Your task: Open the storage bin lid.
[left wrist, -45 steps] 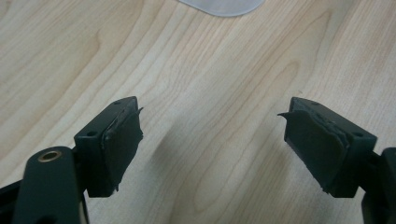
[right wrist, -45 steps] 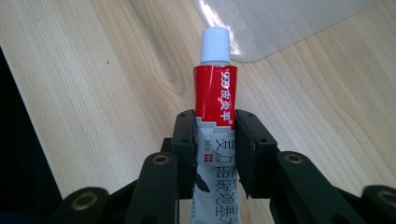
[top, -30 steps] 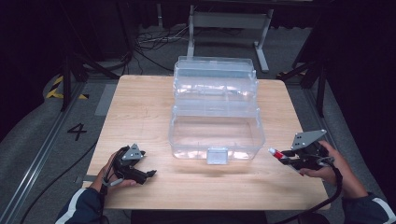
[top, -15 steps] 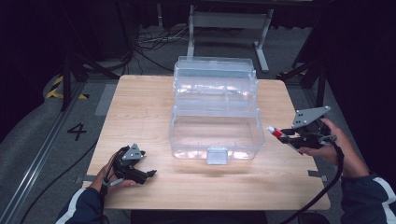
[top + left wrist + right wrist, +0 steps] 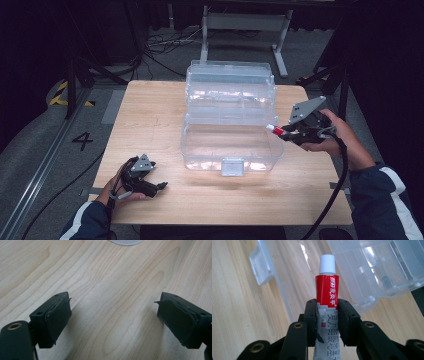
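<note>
Tube (image 5: 327,283) being clamped cap-forward in right tool (image 5: 327,305) beside clear box (image 5: 230,117), likely for stowing inside; left tool (image 5: 113,315) resting agape on worktop (image 5: 155,110), empty.

Tube and open organizer box

A red-and-white tube (image 5: 327,287) (white cap forward) was clamped above the rim of the clear, open plastic box (image 5: 230,145).

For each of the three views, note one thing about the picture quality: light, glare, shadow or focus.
High view: the wooden table is brightly lit while the surroundings fall into near black. Left gripper view: the open left tongs cast soft shadows on the wood, and the grain looks slightly soft. Right gripper view: white glare streaks the clear plastic box; the red tube in the right tongs is sharp.
</note>
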A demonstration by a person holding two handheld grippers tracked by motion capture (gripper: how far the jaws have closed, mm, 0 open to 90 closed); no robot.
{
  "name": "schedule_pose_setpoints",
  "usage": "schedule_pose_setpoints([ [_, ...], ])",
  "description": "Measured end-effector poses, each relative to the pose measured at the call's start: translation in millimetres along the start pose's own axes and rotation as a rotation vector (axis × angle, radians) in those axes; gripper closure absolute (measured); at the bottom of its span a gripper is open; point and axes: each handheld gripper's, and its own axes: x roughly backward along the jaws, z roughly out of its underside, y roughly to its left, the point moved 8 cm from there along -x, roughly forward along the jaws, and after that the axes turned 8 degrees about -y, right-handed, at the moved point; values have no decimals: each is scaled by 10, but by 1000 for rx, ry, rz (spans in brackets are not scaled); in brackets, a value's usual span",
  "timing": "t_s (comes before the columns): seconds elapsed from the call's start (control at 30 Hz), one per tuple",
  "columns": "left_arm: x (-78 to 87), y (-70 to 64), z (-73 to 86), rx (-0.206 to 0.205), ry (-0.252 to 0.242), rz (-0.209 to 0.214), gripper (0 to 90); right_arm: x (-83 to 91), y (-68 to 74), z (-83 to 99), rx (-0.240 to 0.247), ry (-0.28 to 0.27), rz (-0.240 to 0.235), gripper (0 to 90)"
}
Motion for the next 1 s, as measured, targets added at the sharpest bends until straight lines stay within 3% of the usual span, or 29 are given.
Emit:
schedule_pose_setpoints([
  [0.37, 1, 1, 0, -1, 1, -2, 120, -314, 74, -352, 72, 44, -69, 707],
  [1.0, 0, -1, 0, 1, 0, -2, 120, -804, 180, -413, 101, 128, -156, 707],
])
